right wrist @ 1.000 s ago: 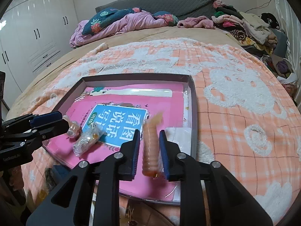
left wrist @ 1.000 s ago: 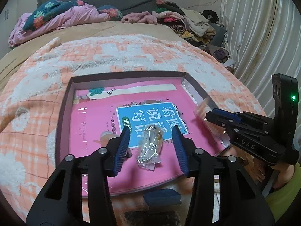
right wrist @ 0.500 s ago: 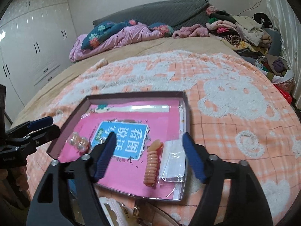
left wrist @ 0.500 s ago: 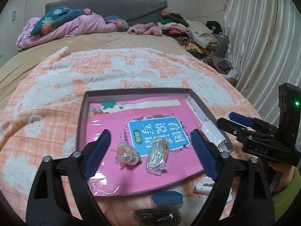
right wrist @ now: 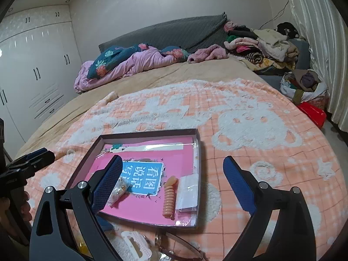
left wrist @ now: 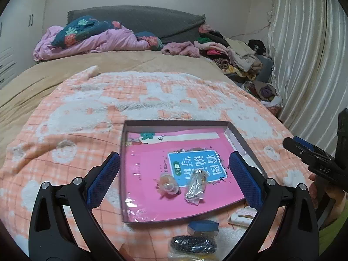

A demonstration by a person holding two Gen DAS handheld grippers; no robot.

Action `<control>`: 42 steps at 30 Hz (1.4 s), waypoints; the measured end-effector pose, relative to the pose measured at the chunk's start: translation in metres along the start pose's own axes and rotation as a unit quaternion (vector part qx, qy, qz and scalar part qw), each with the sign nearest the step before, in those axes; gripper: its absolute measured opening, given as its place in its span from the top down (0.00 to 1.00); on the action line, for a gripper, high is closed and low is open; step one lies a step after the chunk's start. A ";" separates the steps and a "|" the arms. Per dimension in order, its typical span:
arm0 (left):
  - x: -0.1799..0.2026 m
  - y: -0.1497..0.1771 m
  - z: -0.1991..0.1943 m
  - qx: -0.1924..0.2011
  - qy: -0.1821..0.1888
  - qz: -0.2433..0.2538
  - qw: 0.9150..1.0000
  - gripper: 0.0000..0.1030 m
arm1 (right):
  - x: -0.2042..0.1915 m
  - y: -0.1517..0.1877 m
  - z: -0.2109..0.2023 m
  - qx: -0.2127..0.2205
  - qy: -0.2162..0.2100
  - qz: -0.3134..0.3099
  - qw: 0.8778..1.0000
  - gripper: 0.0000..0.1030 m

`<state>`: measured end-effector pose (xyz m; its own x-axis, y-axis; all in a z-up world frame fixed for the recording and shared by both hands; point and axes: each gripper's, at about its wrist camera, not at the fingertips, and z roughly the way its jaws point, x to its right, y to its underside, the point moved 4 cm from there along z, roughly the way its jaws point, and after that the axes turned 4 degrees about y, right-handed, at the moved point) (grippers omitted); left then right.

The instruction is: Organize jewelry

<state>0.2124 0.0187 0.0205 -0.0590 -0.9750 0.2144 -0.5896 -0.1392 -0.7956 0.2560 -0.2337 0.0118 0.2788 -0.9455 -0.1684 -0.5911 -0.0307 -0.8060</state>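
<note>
A shallow dark tray (left wrist: 174, 123) lined with a pink book lies on the orange blanket. On the book lie a bagged silver chain (left wrist: 195, 187) and a small clear pink piece (left wrist: 167, 186). My left gripper (left wrist: 174, 163) hovers above them, its jaws opening wide and nothing between them. In the right wrist view the tray (right wrist: 150, 133) also holds an orange spiral hair tie (right wrist: 170, 195) beside a clear bag (right wrist: 188, 193). My right gripper (right wrist: 173, 165) hangs over these, jaws opening, holding nothing. Each gripper shows at the edge of the other's view.
In front of the tray lie a small blue box (left wrist: 203, 226), a black bagged item (left wrist: 192, 244), a white hair clip (right wrist: 134, 245) and a thin bangle (right wrist: 180, 245). Clothes (left wrist: 235, 54) pile up far right, a pink duvet (left wrist: 97, 41) far back, curtains (left wrist: 304, 65) on the right.
Both grippers opened wide and drew up and back from the tray. The right one let go of the orange spiral tie, which now lies in the tray. The bagged chain stayed put.
</note>
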 end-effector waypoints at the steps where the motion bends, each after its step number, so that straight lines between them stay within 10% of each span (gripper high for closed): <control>1: -0.001 -0.001 -0.002 0.002 -0.001 -0.002 1.000 0.09 | 0.000 0.000 -0.003 0.002 0.001 -0.001 1.000 0.10; 20: -0.013 -0.001 -0.062 0.048 0.000 -0.029 0.998 0.09 | -0.022 -0.007 -0.066 0.048 -0.019 -0.025 0.998 0.09; 42: 0.012 0.036 -0.072 0.006 0.001 0.000 1.000 0.09 | -0.031 0.014 -0.092 0.038 -0.031 -0.046 0.998 0.06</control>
<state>0.1323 0.0140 0.0348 -0.0609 -0.9746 0.2156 -0.5799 -0.1412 -0.8023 0.1694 -0.2347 0.0575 0.3777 -0.9176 -0.1242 -0.5018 -0.0901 -0.8603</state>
